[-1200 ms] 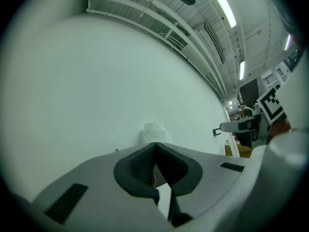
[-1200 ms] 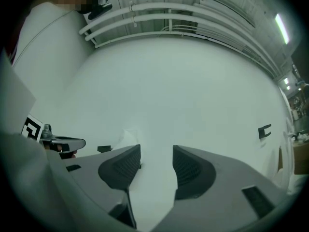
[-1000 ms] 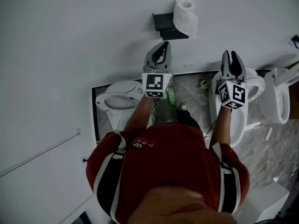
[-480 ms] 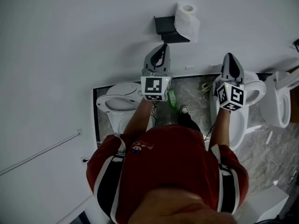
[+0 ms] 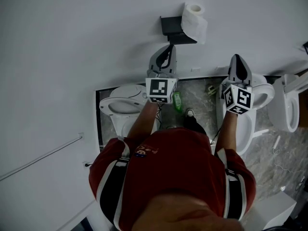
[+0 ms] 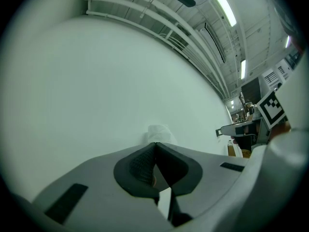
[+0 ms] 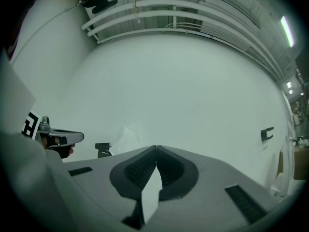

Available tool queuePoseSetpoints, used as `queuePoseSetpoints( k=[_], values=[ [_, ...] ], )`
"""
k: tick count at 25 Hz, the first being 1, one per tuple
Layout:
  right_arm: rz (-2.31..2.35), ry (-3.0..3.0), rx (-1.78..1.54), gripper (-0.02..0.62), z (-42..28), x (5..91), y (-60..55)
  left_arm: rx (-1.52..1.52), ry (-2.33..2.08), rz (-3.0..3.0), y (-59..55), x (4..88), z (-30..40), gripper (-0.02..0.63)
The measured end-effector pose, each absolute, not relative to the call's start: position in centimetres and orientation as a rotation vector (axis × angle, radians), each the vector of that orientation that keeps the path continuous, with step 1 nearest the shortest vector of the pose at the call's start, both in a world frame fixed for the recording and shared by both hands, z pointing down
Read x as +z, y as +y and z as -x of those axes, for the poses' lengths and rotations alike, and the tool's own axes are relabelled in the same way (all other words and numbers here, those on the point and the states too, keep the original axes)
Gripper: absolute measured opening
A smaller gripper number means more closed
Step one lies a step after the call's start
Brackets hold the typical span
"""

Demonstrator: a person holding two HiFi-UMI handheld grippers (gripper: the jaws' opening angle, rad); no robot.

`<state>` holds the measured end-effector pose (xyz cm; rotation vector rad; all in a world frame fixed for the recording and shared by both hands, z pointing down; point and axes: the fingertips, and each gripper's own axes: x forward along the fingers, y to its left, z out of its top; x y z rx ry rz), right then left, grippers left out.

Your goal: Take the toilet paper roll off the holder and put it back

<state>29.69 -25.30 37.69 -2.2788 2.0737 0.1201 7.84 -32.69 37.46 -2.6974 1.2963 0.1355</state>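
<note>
- Toilet paper roll (image 5: 194, 20): white, seated on the holder, a loose sheet hanging down its front. I also see it just above the jaw tips in the left gripper view (image 6: 159, 131) and off to the left in the right gripper view (image 7: 126, 136). Nothing touches it.
- Holder (image 5: 172, 27): dark bracket fixed to the wall, with the roll at its right end.
- Left gripper (image 5: 169, 48): jaws closed, pad against pad, nothing between them. It points up at the holder from just below it and is the nearer of the two.
- Right gripper (image 5: 239, 58): jaws closed and empty, held well to the right of the roll.
- Change: a second ago my right jaws stood slightly apart; now they are shut on nothing. Both grippers sit about where they were, and the roll has not moved.
- Meaning, as I judge it: removal has not begun. Either gripper must open its jaws before it can take the roll, and the left has the shorter reach.
- Wall (image 5: 72, 42): plain white and bare, apart from the holder and a thin rail (image 5: 43, 159) at lower left.
- Floor (image 5: 198, 97): grey marbled patch below, with a small green bottle (image 5: 176, 100) on it.
- Toilets: one white bowl at left (image 5: 121, 102), another under the right gripper (image 5: 257, 97), a third at the far right edge.
- Overhead: pipes and strip lights, seen in both gripper views.
</note>
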Motion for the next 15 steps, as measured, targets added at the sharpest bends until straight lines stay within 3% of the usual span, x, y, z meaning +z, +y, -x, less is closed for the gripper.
queuePoseSetpoints(
  k=[15],
  values=[
    [2.289, 2.076, 0.13, 0.009, -28.5, 37.5, -26.3, 0.128, 1.293, 2.715, -33.8, 38.0, -6.7, 0.018]
  ],
)
